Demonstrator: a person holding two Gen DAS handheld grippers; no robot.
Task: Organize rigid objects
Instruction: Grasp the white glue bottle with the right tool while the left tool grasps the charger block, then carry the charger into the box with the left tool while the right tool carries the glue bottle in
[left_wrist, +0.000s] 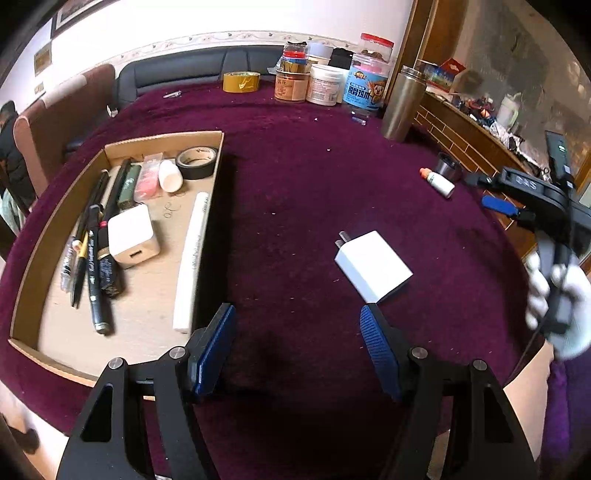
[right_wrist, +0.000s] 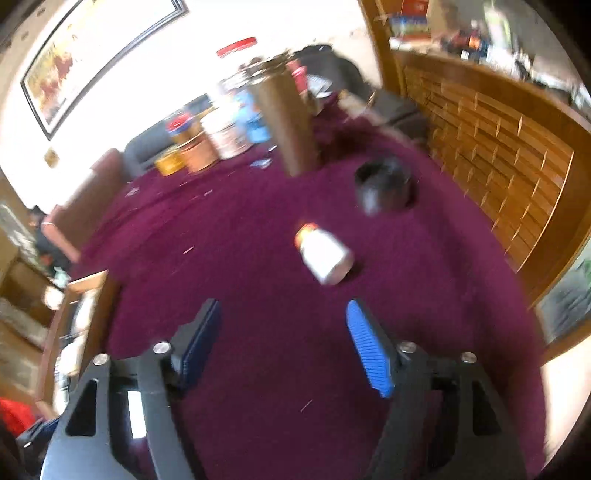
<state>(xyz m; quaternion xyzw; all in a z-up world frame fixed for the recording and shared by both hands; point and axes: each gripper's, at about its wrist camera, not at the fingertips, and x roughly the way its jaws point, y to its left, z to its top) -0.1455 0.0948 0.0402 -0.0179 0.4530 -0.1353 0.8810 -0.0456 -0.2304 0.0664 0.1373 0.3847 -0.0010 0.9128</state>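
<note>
My left gripper is open and empty above the purple cloth. A white plug adapter lies just ahead of its right finger. A cardboard tray to the left holds pens, a white cube charger, black tape, a white stick and a small bottle. My right gripper is open and empty; it also shows in the left wrist view. A small white bottle with an orange cap lies ahead of it, with a black cap beyond. Both also show in the left wrist view, the bottle and the cap.
Jars and tubs, a yellow tape roll and a steel flask stand at the table's far edge. A wooden sideboard runs along the right. A sofa and chairs stand behind the table.
</note>
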